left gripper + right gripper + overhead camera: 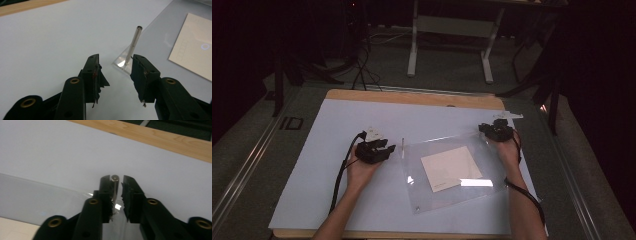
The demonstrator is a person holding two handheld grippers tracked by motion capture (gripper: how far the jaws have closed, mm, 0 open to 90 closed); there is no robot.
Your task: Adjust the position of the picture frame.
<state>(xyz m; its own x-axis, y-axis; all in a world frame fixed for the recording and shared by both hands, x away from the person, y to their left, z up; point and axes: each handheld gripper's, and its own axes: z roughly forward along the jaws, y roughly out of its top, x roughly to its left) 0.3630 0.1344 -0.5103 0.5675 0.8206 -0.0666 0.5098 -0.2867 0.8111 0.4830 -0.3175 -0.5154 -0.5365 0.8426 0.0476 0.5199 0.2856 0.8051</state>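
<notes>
We see a white board (pixel 337 150) lying on a wooden table (pixel 412 97) in a dark room with grey floor and a white table frame (pixel 452 45) beyond. A clear plastic sheet (pixel 447 192) with a beige card (pixel 451 168) lies on the board. A thin metal pin (pixel 133 43) stands upright at the sheet's near-left corner, just ahead of our left gripper (pixel 115 66), whose jaws are spread apart and empty. Our right gripper (pixel 116 186) brackets a second pin (pixel 114 188) at the sheet's far-right corner; it touches one jaw, with a gap to the other. Both forearms reach forward, hands low over the board.
</notes>
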